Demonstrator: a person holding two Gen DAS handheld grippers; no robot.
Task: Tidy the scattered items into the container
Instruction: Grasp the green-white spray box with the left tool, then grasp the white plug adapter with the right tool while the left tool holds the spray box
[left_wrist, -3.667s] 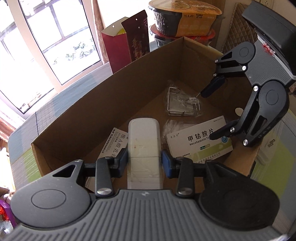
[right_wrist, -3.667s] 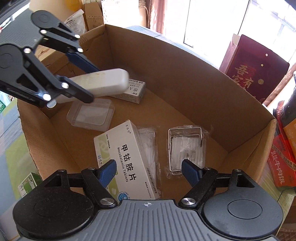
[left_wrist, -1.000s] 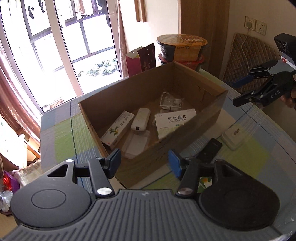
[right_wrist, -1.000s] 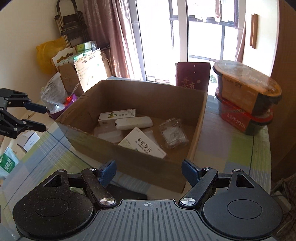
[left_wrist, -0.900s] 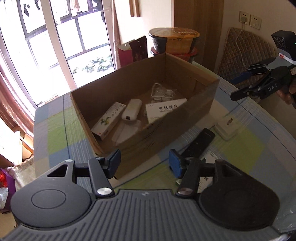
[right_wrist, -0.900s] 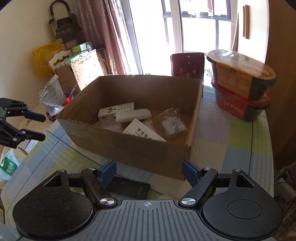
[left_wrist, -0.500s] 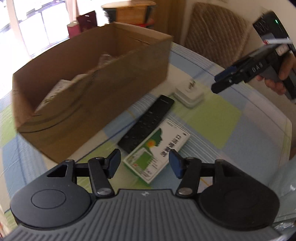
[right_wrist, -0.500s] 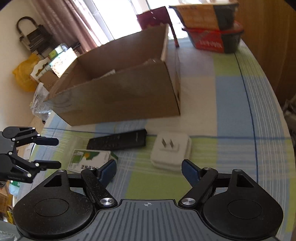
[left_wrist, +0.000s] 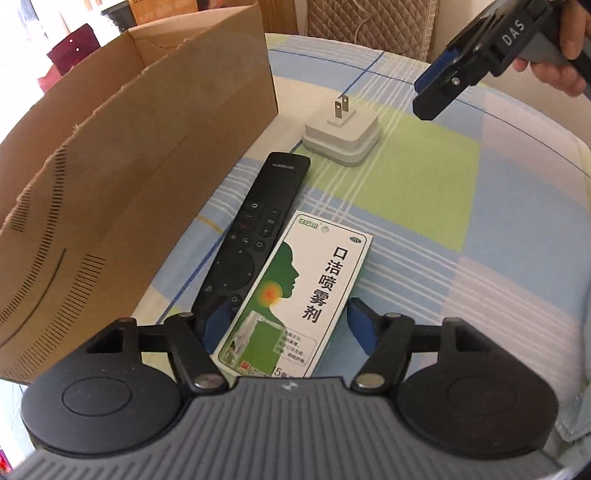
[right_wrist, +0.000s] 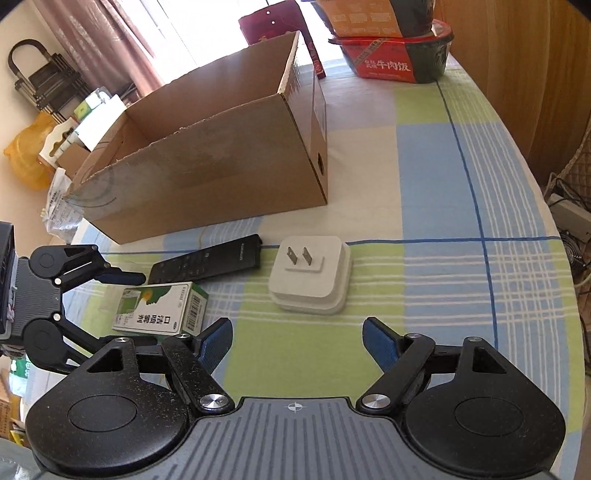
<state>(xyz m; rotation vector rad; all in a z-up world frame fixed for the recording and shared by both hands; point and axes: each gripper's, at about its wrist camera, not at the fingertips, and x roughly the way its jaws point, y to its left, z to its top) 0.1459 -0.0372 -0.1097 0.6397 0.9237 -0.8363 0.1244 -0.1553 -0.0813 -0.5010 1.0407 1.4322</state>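
Down low, the left gripper (left_wrist: 289, 325) sits over the near end of the green and white medicine box (left_wrist: 295, 295). Its blue fingers (left_wrist: 360, 323) are spread wide, one on each side of the box. I cannot tell if they touch it. The box lies flat on the desk (left_wrist: 461, 221), which has a blue, green and white checked cloth.

The black remote (left_wrist: 251, 236) lies just left of the medicine box, right beside it, maybe touching along one edge. Its far end points toward the white plug adapter (left_wrist: 341, 138). The adapter rests past the medicine box, with two metal prongs sticking up.

The brown cardboard box (left_wrist: 129, 155) stands to the left of the medicine box and the remote. Its open top faces up. The medicine box, the remote and the adapter are all outside it, on the desk.

The right gripper (right_wrist: 297, 341) hangs above the desk, near the adapter (right_wrist: 312, 280). Its fingers (right_wrist: 380, 343) are wide apart and hold nothing. In the left view, it (left_wrist: 439, 88) hangs in the air past the adapter, held by a hand (left_wrist: 565, 51).

Far past the cardboard box (right_wrist: 207, 166), stacked food bowls (right_wrist: 395, 48) and a dark red carton (right_wrist: 273, 22) stand on the desk.
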